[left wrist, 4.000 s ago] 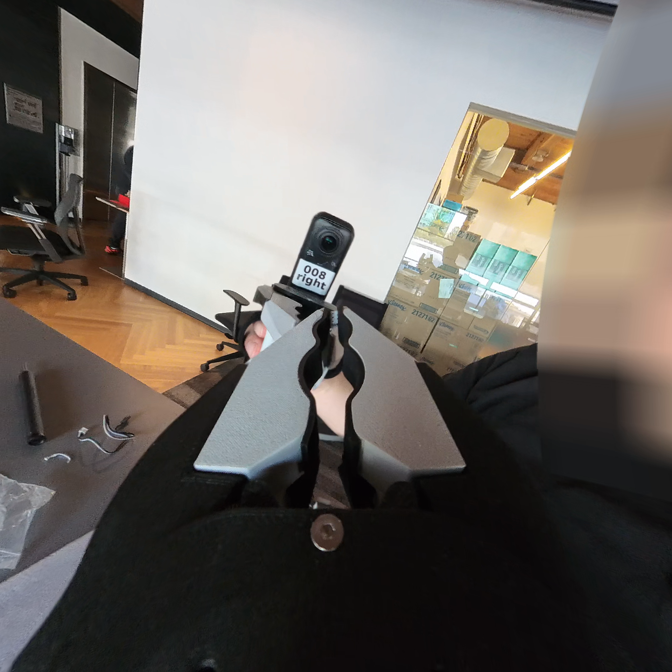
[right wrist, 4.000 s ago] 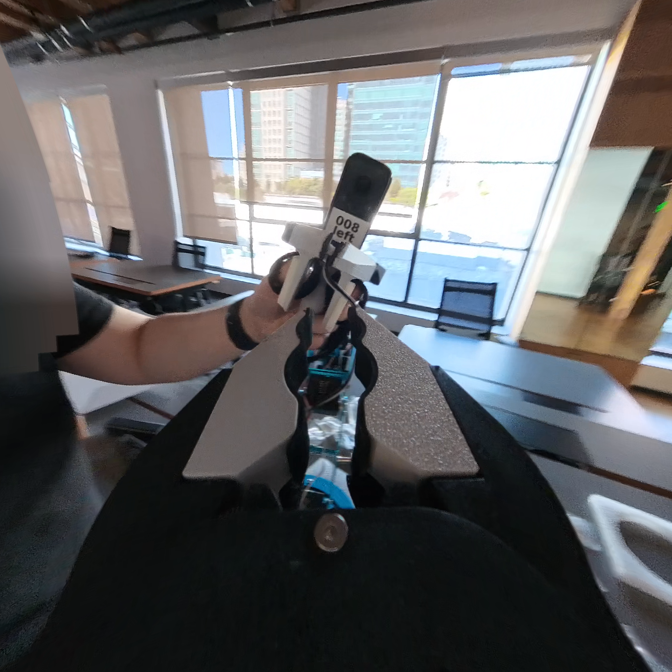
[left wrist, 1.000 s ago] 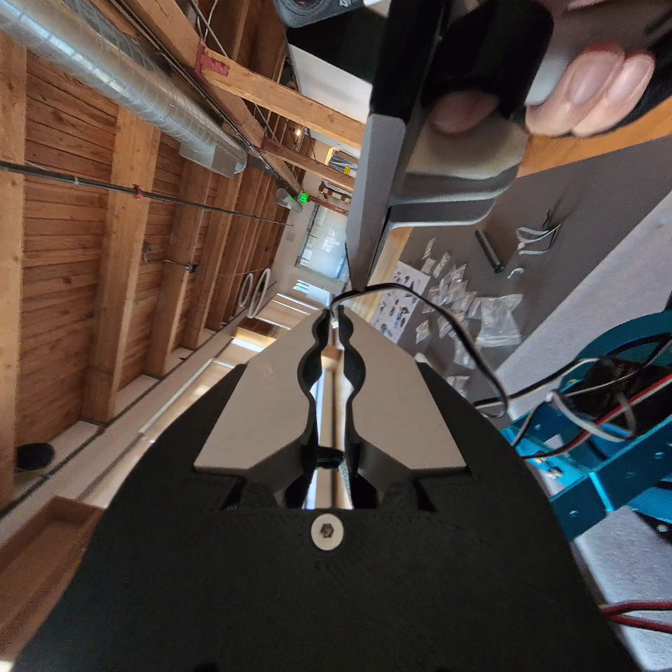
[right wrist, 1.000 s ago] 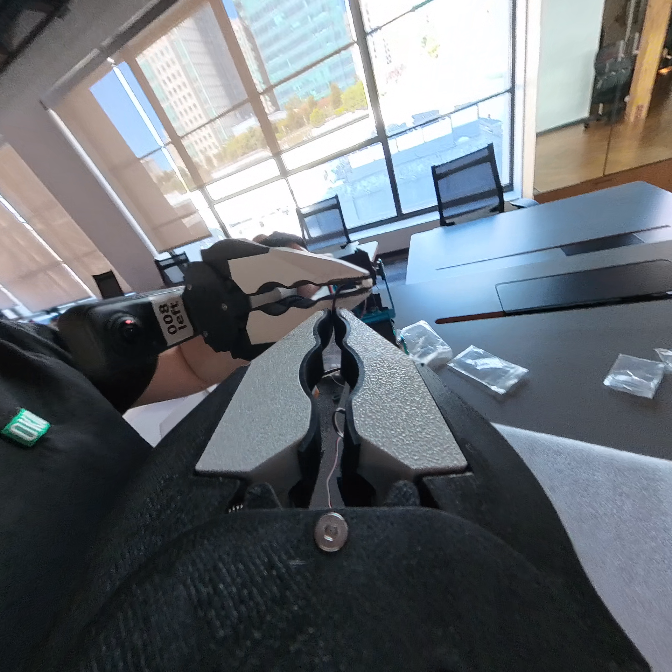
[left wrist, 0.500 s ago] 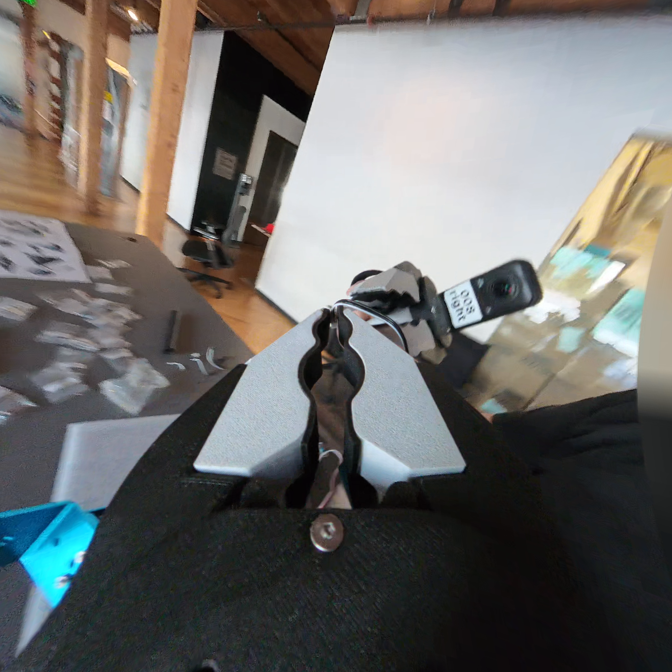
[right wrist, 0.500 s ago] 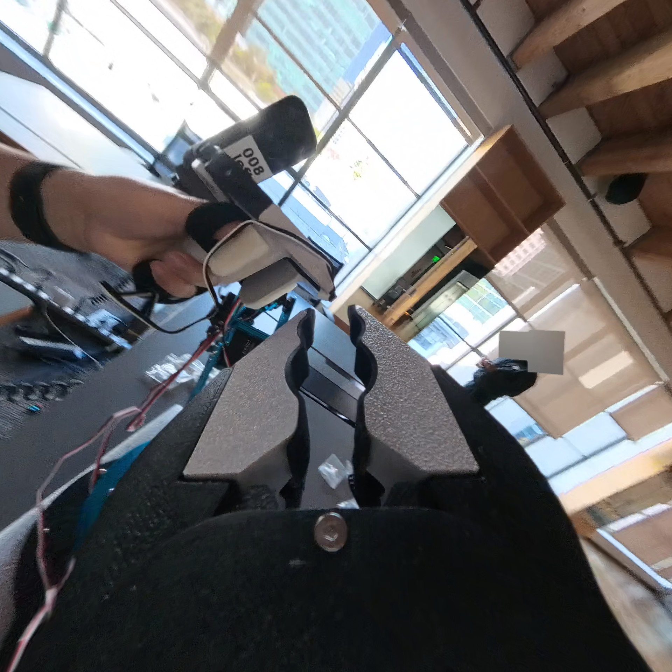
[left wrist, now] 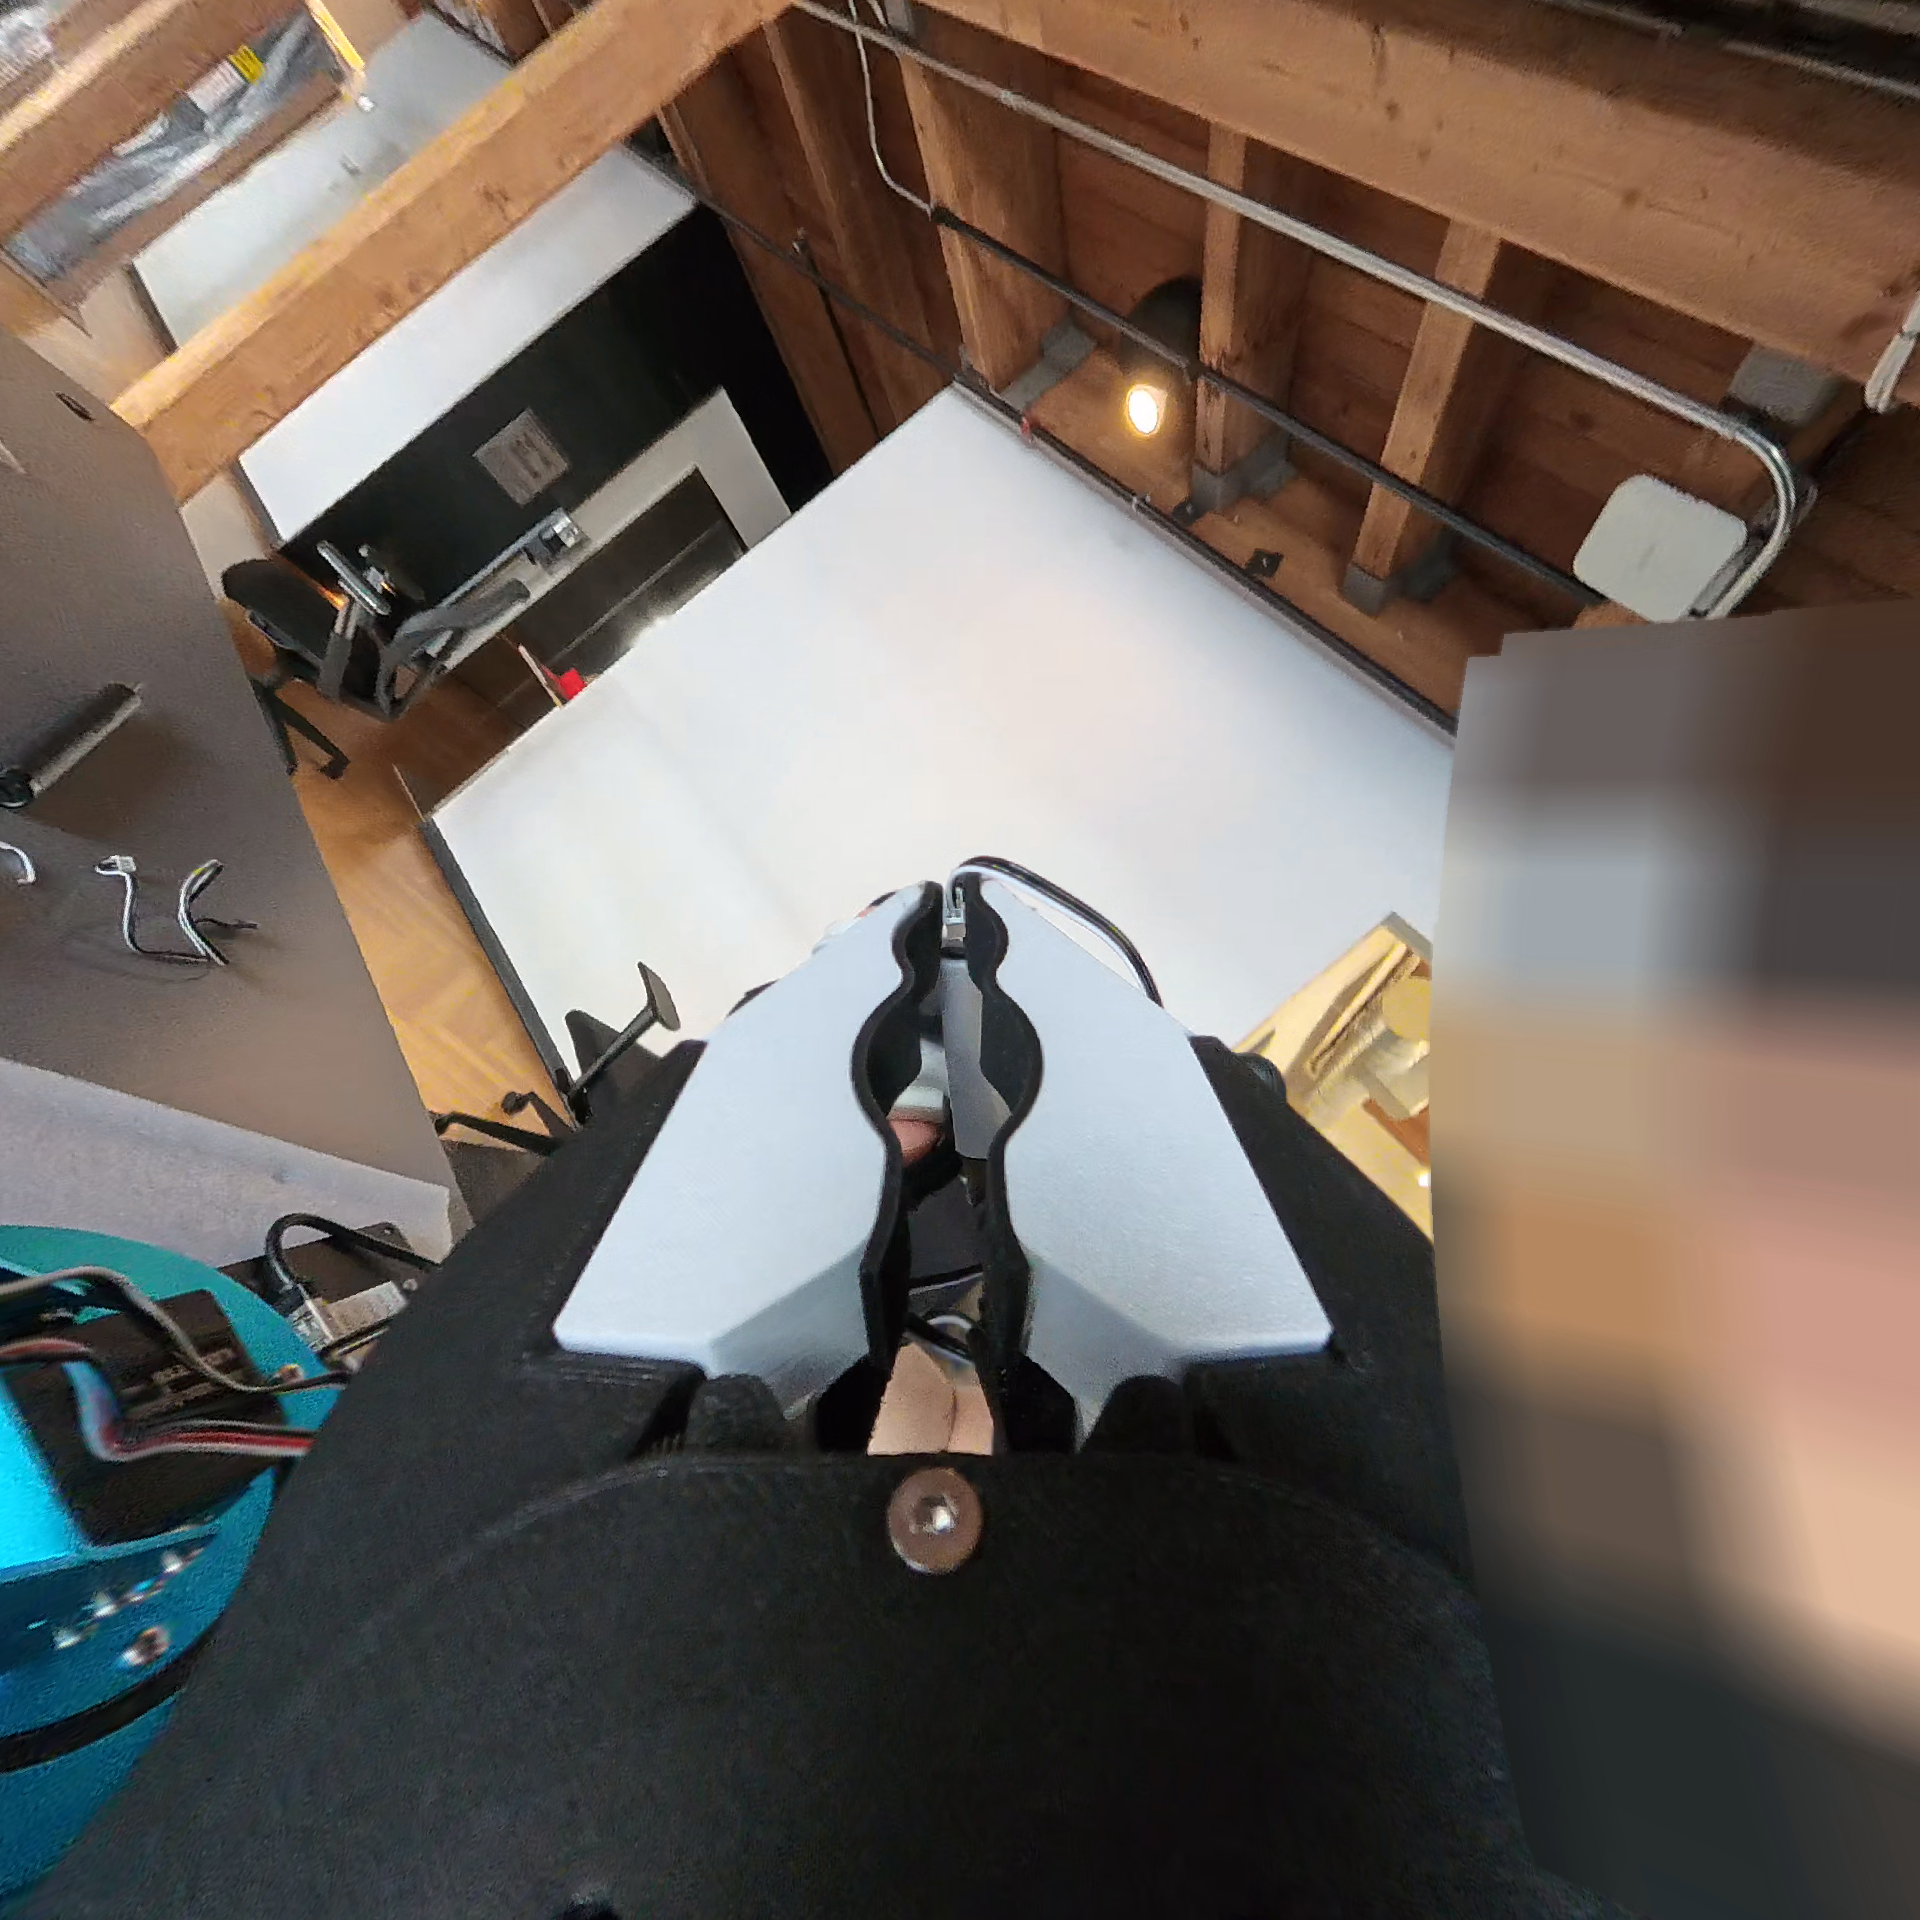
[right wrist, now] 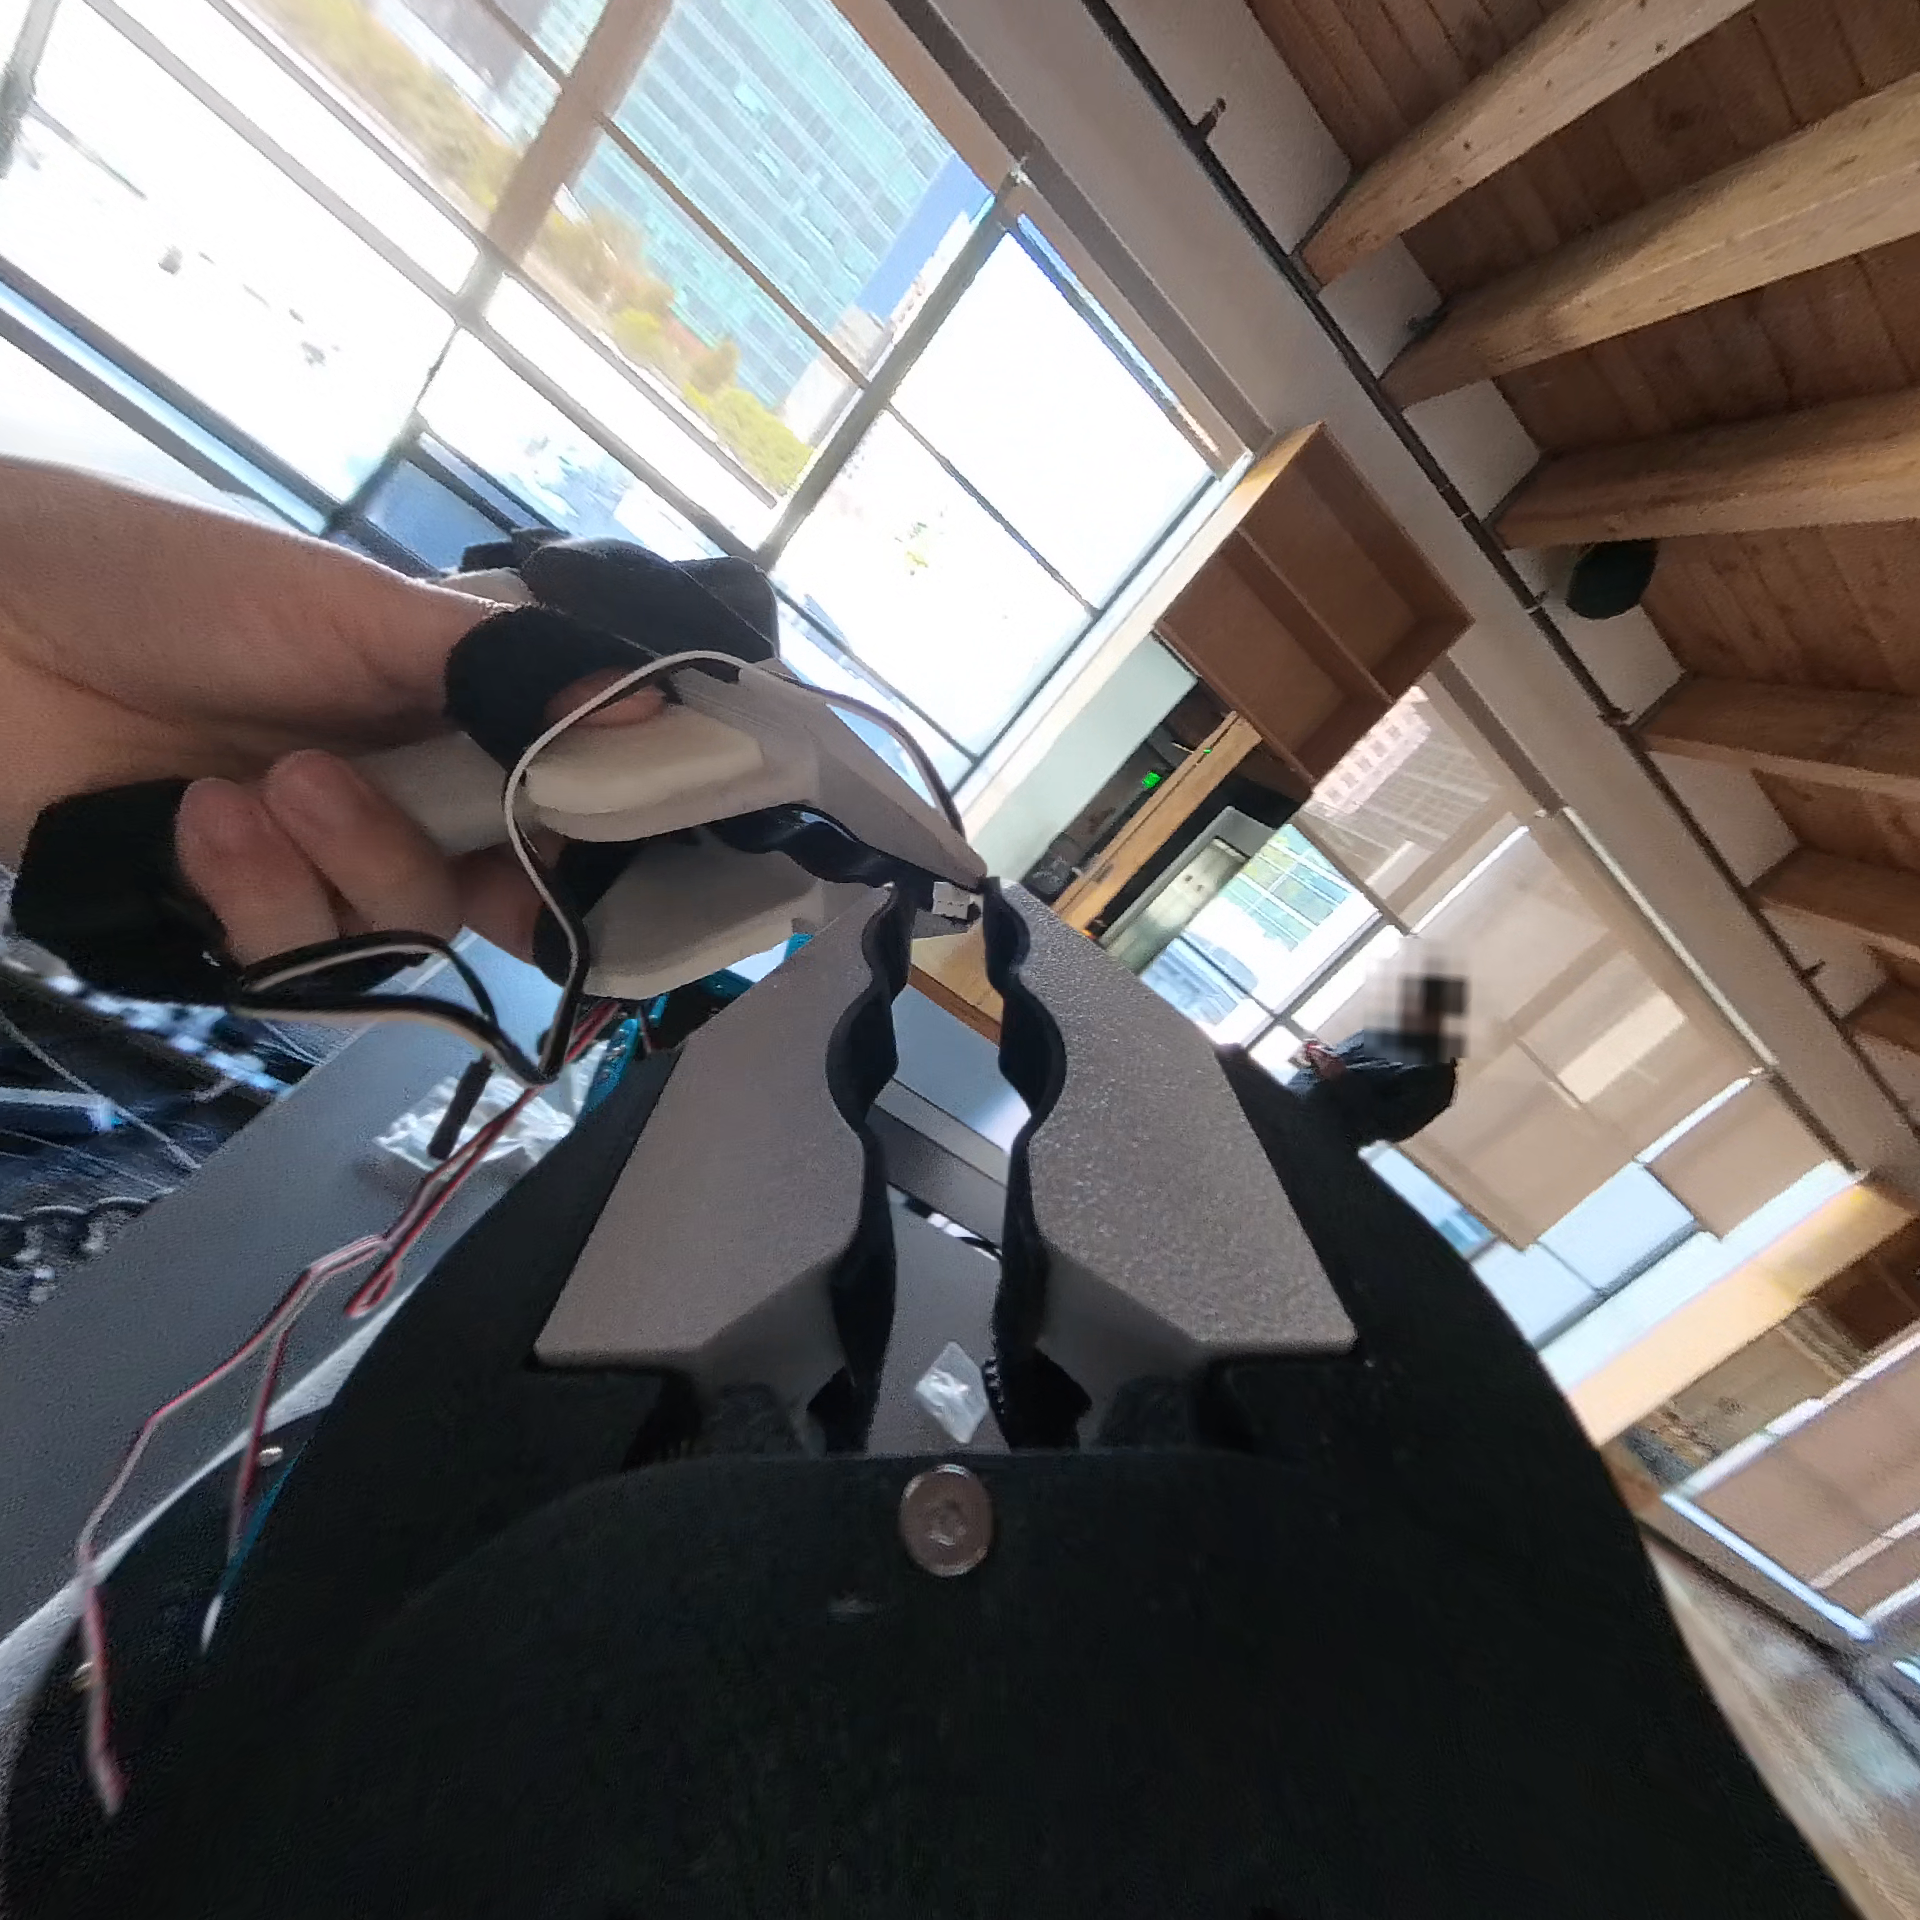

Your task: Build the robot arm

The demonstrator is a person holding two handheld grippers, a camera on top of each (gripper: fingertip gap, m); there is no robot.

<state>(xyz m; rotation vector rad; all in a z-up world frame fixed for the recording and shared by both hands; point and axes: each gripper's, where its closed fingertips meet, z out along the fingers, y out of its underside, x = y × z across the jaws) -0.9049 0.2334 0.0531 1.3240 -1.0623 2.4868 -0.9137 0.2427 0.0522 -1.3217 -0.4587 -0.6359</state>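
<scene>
Left tool [left wrist: 954, 906]: tips pinched tight on the white connector [left wrist: 952, 914] of a black-and-white wire [right wrist: 540, 831].
Right tool [right wrist: 940, 906]: jaws parted, empty, right at that connector.

A: What are the tools like?
B: Each gripper, left [left wrist: 951, 914] and right [right wrist: 940, 914], has pale grey textured fingers with wavy black inner pads on a black body, a silver screw at lower centre.
A: And the hand [right wrist: 239, 727] at the frame's left?
B: It wears a black fingerless glove.
</scene>
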